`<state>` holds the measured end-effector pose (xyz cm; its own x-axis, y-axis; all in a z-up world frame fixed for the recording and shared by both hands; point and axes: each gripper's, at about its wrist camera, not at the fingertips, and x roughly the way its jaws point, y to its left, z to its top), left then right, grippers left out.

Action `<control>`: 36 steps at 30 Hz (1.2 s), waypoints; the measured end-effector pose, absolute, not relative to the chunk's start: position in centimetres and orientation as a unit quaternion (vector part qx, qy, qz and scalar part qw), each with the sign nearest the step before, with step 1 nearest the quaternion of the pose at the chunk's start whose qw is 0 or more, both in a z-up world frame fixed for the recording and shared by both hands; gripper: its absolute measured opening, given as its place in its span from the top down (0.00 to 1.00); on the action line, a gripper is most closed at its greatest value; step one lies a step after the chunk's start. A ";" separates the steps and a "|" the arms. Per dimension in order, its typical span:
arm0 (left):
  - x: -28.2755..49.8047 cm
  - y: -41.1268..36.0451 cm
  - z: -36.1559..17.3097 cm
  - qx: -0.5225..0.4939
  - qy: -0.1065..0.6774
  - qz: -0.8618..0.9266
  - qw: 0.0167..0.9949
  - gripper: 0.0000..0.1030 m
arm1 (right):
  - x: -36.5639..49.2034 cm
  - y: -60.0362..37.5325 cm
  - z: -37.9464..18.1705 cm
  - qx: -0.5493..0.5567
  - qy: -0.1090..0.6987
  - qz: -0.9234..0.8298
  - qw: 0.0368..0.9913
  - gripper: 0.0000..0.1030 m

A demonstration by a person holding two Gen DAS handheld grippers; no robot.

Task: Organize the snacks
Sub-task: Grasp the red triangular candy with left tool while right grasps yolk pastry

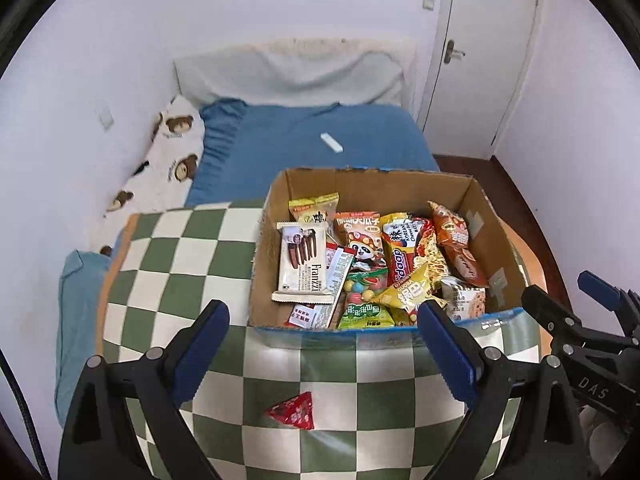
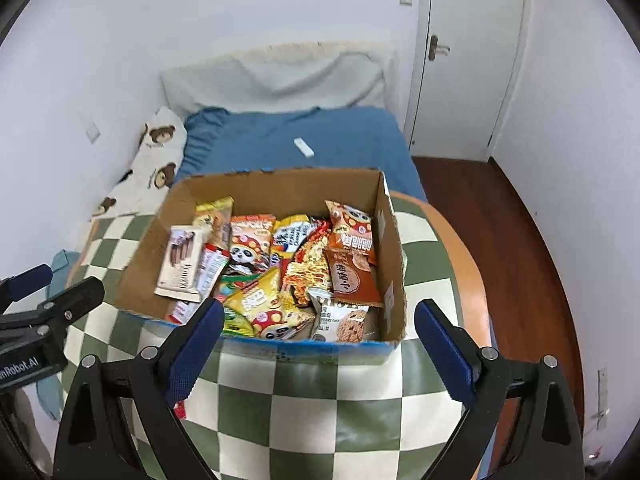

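An open cardboard box (image 1: 360, 186) (image 2: 280, 190) sits on the table's green-and-white checkered cloth (image 1: 180, 264) (image 2: 320, 404). It is packed with several snack packets, among them a white Franzzi biscuit pack (image 1: 302, 266) (image 2: 180, 264) and a noodle bag (image 1: 416, 248). A small red triangular packet (image 1: 291, 414) lies alone on the cloth in front of the box; in the right wrist view only its corner (image 2: 181, 409) shows. My left gripper (image 1: 324, 340) hovers open above that packet. My right gripper (image 2: 320, 338) is open and empty at the box's near edge.
Behind the table is a bed with a blue sheet (image 1: 320, 128), a small white object (image 1: 331, 142) on it and a bear-print pillow (image 1: 172, 152). A white door (image 1: 480, 60) and dark wooden floor (image 2: 520, 240) lie to the right. The table's orange rim (image 2: 468, 264) curves on the right.
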<state>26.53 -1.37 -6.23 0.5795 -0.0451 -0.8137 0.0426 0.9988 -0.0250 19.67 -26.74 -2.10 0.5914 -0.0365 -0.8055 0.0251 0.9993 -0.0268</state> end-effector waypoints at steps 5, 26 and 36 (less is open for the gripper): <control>23.7 -1.2 -4.9 0.004 0.438 -0.023 0.898 0.06 | 16.6 -26.4 -0.2 0.010 0.434 -0.010 0.901 0.05; 14.0 1.3 -21.4 0.116 0.607 0.008 0.786 0.06 | 3.1 -24.4 -19.8 0.168 0.676 0.067 0.714 0.19; 11.9 4.1 -26.5 0.102 0.664 0.030 0.740 0.06 | 1.9 -22.5 -29.4 0.213 0.740 0.055 0.635 0.40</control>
<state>11.88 4.07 -26.52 0.1162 0.1802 -0.9767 0.0908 0.9774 0.1911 1.86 -22.50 -29.44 -0.1025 0.3851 -0.9171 0.2463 0.9031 0.3517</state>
